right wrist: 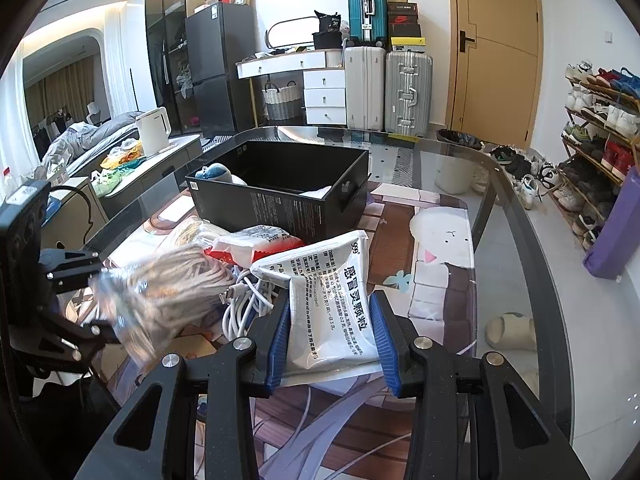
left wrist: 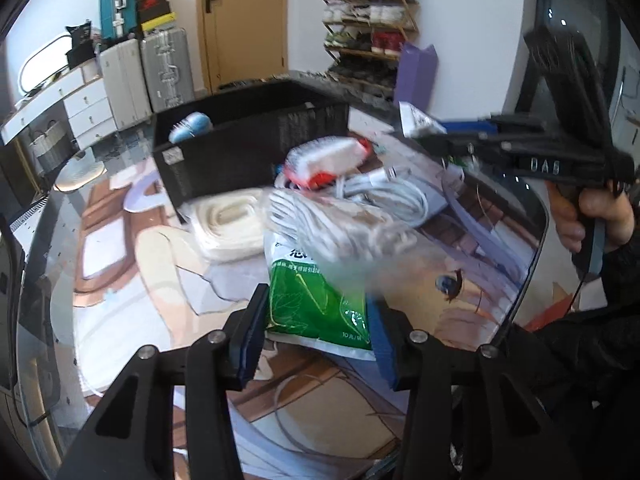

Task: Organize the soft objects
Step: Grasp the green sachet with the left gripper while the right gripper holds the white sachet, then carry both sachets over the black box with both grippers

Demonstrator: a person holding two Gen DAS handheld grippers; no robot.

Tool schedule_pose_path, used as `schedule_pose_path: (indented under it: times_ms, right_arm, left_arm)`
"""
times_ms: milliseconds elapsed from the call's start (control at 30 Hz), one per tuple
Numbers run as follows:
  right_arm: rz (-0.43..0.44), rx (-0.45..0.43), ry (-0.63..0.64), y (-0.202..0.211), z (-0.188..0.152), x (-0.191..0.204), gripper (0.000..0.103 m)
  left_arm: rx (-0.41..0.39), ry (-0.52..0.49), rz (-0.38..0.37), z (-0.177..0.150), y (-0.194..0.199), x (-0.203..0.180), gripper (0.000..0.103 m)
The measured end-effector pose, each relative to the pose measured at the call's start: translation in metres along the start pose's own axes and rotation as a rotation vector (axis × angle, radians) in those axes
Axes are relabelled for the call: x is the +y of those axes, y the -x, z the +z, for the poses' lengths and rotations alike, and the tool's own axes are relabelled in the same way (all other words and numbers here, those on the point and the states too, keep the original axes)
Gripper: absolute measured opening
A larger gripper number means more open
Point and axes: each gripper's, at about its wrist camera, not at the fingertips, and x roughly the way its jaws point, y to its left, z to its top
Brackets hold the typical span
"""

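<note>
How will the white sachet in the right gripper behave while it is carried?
Probably floppy: the white sachet creases and folds at its upper end, beyond the right gripper. It is likely light, since a pinch on its lower part holds it up. Its glossy film could slip if swung as fast as the blurred rope bag in the left gripper.

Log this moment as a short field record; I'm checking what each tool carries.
left tongs: around blurred rope bag; grip unclear
right tongs: shut on white sachet pack
black box: open, blue plush inside
lying loose: white cable, red-white packet, green pack
</note>
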Motion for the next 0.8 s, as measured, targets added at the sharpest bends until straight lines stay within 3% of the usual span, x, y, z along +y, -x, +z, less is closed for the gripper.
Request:
schedule_pose_path:
  times_ms: [533,800]
  right_arm:
    - [0.036,-0.043,0.017,0.012,0.005,0.012,0.039]
    - [0.055,-0.068,0.041,0.015,0.014,0.025,0.039]
  left_arm:
    - [-0.180,0.121,-0.009,0.023,0.039,0.020,0.045]
    - [-0.223,0.171,0.008,0.036,0.047,0.030,0.045]
